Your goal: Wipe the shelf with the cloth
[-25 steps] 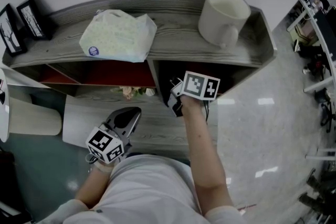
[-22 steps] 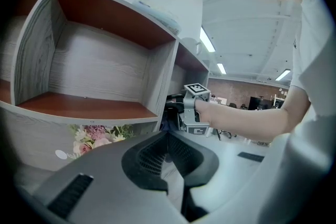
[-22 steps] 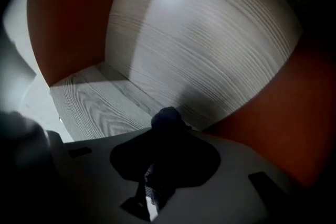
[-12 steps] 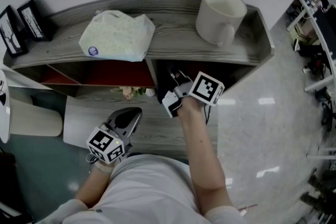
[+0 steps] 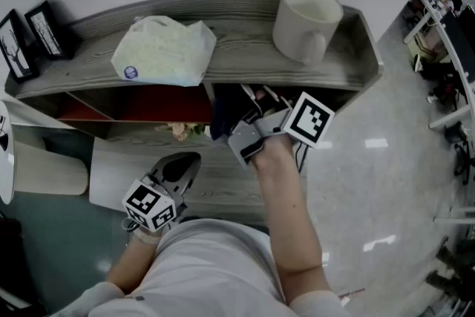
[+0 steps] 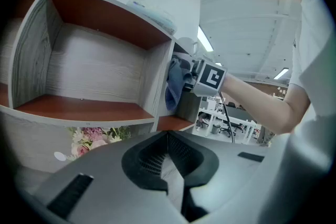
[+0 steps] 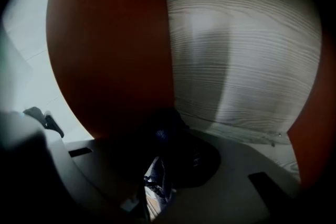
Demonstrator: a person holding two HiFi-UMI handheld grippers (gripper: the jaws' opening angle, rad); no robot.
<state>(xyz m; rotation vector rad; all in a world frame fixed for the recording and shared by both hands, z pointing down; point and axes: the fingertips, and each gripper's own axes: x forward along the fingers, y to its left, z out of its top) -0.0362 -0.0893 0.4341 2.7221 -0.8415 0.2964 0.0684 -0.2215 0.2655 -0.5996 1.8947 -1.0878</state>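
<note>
Tissue pack (image 5: 165, 52) and mug (image 5: 306, 22) sit on top of the shelf (image 5: 245, 41). Picture frames (image 5: 30, 37) stand at its left end, flowers (image 6: 94, 136) on the lower level. Right gripper (image 5: 249, 111) is at the mouth of the right compartment, jaws clamped on the dark blue cloth (image 5: 221, 122), just beside the divider. Left gripper (image 5: 185, 163) hangs low in front, jaws pressed together, empty.

Ceiling strips (image 6: 203, 39) are glaring overhead and bouncing off the glossy floor (image 5: 375, 143). Inside the shelf (image 7: 236, 50) everything is sinking into shadow, the cloth (image 7: 165, 131) perhaps just a dark blur; edges are bending and darkening.
</note>
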